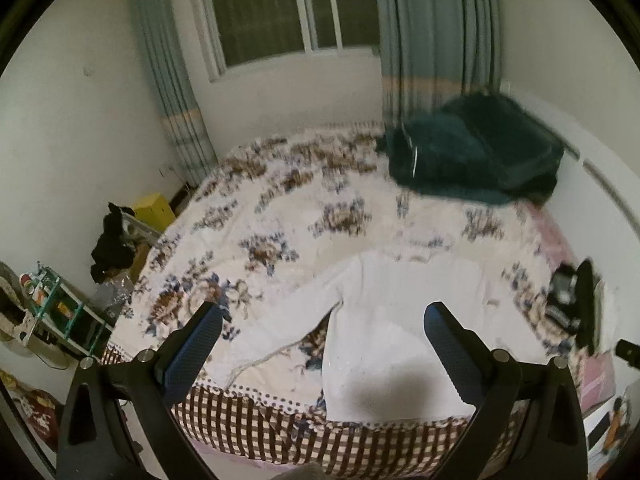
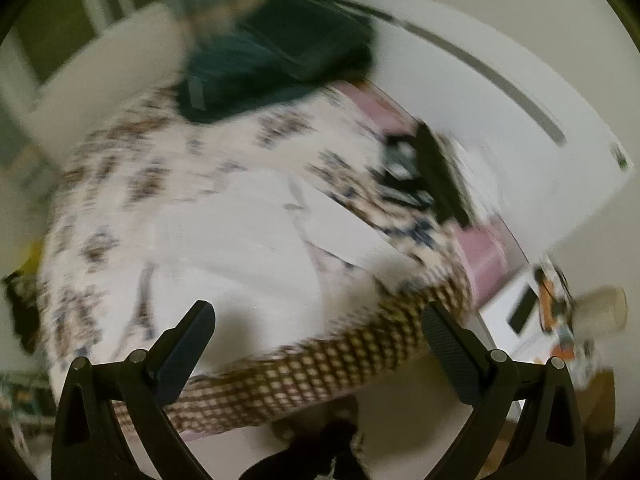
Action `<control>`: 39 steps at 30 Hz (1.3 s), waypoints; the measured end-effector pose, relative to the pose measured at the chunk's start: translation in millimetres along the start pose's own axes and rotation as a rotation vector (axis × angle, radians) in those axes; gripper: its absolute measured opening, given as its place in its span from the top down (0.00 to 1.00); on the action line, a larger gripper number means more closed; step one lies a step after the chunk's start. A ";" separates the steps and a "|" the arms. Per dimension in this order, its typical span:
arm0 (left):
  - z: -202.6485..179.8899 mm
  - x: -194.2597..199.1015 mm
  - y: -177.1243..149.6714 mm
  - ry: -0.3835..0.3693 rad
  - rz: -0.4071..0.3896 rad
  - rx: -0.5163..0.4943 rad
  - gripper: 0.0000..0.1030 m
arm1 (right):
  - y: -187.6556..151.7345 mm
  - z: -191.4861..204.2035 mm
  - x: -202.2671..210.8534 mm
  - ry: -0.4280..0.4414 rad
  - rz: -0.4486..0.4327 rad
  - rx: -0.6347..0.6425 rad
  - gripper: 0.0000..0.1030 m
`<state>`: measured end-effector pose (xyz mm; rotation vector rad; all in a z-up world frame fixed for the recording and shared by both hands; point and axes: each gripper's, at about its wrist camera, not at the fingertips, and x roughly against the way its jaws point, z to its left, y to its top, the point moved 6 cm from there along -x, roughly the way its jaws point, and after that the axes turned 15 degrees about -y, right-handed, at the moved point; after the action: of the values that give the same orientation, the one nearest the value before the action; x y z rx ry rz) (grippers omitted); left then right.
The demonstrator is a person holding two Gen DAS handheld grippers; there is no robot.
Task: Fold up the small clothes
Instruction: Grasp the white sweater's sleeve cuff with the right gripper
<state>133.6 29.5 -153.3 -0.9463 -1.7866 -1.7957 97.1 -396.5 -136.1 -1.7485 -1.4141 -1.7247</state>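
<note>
the small white long-sleeved cotton top [image 1: 400, 320] lay spread flat near the bed's front edge on the floral quilt [image 1: 280, 208]. the left gripper [image 1: 322, 322] and right gripper [image 2: 318, 320] both hovered splayed and empty. a low grab might snag the quilt too. open quilt lay beyond; the dark teal folded blanket [image 1: 476, 148] sat well apart.

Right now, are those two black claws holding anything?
Nothing. The left gripper and right gripper are open above the white long-sleeved top.
</note>
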 end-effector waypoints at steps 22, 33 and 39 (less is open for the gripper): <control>-46.1 -328.4 -108.1 0.201 0.585 -0.100 0.00 | -56.1 -128.7 -564.6 0.071 0.705 -0.643 0.08; -89.0 -381.8 -83.4 0.165 0.615 -0.150 0.00 | 10.8 -136.5 -552.8 0.082 0.477 -0.503 0.92; -112.3 -407.9 -86.1 0.109 0.637 -0.155 0.00 | 52.0 -201.7 -569.3 0.026 0.456 -0.522 0.89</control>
<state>327.4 -139.6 -500.1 -1.2712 -1.1093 -1.5371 139.9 -815.4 -572.1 -2.0788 -0.4984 -1.9344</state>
